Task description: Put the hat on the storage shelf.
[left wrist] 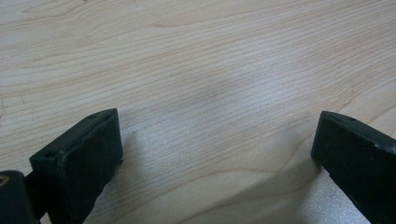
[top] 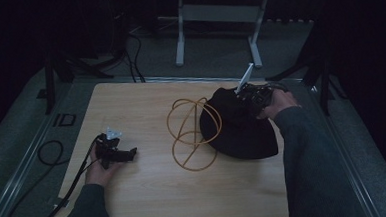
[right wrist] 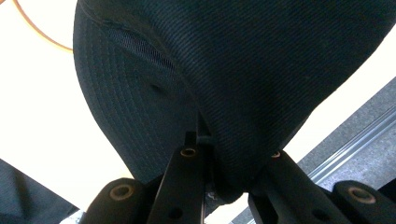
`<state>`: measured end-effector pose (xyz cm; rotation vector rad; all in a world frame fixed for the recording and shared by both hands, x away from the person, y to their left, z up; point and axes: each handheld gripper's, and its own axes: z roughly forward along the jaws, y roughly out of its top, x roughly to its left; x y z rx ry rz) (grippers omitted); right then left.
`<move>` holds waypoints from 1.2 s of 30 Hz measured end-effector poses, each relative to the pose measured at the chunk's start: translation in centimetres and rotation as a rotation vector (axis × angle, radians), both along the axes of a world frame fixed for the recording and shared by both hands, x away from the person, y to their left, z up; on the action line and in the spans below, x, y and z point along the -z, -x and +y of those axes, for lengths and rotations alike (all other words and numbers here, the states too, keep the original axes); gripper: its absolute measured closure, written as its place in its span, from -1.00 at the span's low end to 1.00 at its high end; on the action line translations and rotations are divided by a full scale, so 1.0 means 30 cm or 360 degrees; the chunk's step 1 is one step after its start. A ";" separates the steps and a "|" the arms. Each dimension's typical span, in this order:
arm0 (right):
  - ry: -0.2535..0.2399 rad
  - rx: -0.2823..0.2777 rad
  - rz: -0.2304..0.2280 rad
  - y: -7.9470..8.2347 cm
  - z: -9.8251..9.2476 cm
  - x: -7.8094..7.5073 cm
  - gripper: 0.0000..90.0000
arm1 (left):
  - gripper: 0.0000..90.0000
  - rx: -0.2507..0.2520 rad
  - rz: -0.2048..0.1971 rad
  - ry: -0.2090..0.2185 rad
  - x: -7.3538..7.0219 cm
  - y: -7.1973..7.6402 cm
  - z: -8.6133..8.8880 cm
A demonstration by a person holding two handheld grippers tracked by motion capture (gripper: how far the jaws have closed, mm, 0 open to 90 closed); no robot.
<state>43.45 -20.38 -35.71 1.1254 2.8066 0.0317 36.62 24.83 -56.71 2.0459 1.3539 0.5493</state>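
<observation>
Two grippers — right [right wrist: 224, 163] clenched on the hat [top: 239, 126] to lift it, left [left wrist: 215, 158] released over the desk [top: 151, 201].

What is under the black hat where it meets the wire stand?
The black hat overlaps the right side of the gold wire stand, hiding that part. Right tongs pinch its crown; the table beneath it is covered.

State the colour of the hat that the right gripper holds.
The hat is black, perhaps very dark navy; the right gripper view shows it best.
</observation>
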 end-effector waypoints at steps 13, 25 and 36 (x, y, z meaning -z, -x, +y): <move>0.0011 0.0008 -0.0042 0.009 -0.029 -0.059 0.93 | -0.95 0.0000 0.0000 0.0000 0.000 0.000 0.000; -0.0043 -0.0001 -0.0064 0.023 -0.085 -0.116 0.92 | -0.95 0.0000 0.0000 0.0000 0.000 0.000 0.000; -0.0091 -0.0029 -0.0087 0.037 -0.131 -0.147 0.92 | -0.95 0.0000 0.0000 0.0000 0.000 0.000 0.000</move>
